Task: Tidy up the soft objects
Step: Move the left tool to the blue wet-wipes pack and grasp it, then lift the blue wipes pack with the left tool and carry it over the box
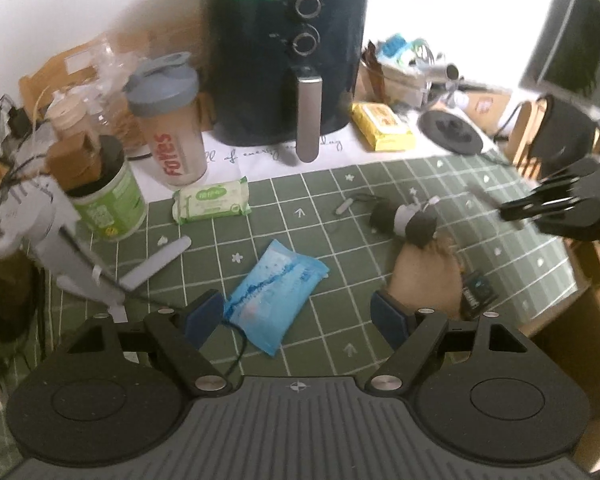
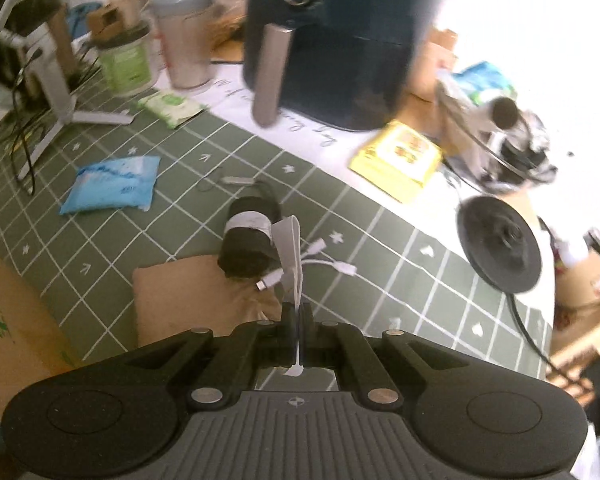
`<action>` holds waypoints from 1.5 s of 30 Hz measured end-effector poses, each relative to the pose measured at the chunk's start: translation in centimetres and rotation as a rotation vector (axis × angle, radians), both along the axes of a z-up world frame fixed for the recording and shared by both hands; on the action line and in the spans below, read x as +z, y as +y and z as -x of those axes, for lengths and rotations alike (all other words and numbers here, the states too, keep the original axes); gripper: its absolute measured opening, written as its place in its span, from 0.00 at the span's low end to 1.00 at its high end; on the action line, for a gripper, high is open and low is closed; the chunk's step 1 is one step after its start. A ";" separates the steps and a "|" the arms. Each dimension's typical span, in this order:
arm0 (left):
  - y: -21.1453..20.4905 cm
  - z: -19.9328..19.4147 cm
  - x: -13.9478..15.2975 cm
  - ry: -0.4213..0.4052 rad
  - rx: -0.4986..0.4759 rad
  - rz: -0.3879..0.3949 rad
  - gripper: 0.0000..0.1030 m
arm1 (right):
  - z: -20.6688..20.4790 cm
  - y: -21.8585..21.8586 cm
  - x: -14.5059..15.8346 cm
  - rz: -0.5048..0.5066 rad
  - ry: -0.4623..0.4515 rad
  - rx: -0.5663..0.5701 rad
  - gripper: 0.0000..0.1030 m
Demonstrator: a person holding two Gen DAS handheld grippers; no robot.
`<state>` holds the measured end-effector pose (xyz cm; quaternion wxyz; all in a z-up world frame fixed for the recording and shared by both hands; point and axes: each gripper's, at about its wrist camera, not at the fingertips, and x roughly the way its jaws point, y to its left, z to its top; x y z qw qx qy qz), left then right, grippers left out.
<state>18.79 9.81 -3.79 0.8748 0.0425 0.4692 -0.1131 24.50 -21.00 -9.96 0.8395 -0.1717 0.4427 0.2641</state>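
Your table (image 1: pixel 380 184) is a green grid mat crowded along its back by the black air fryer (image 1: pixel 288 60), which serves as the landmark here. In front of the fryer and toward you lies the blue wipes pack (image 1: pixel 274 294), right between the spread fingers of your left claw (image 1: pixel 300 316), which stands wide and holds nothing. Your right claw (image 2: pixel 298 320) is pinched tight on a flat white cable (image 2: pixel 290 252) whose plug ends fan out beside the dark fabric roll (image 2: pixel 250 240), in front of the fryer's handle. The risk, as I judge it: if that cable is looped round the roll, lifting will drag or tip the roll off the brown paper bag (image 2: pixel 188 300) beneath it; it could also slip out, being thin. The green wipes pack (image 1: pixel 212 200) sits left of the fryer, close to the shaker bottle (image 1: pixel 172 120) and a tripod leg (image 1: pixel 156 264), so room there is tight. The mat's open middle is your safest path.
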 end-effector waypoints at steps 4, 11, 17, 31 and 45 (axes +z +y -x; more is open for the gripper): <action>-0.6 -2.2 -1.3 0.035 -0.045 -0.029 0.78 | 1.6 -1.2 1.0 -0.037 -0.002 -0.056 0.03; -1.9 -6.2 -4.5 0.151 -0.116 -0.076 0.80 | 4.4 -2.5 2.0 -0.077 -0.009 -0.156 0.03; -3.0 -9.5 -8.3 0.252 -0.150 -0.165 0.90 | 7.0 -3.9 2.4 -0.138 -0.007 -0.258 0.03; -2.3 -13.2 -15.7 0.426 -0.211 -0.217 0.91 | 11.7 -5.7 2.8 -0.219 0.017 -0.411 0.03; -1.4 -11.2 -15.4 0.373 -0.168 -0.166 0.66 | 13.1 -6.4 2.7 -0.259 0.031 -0.456 0.03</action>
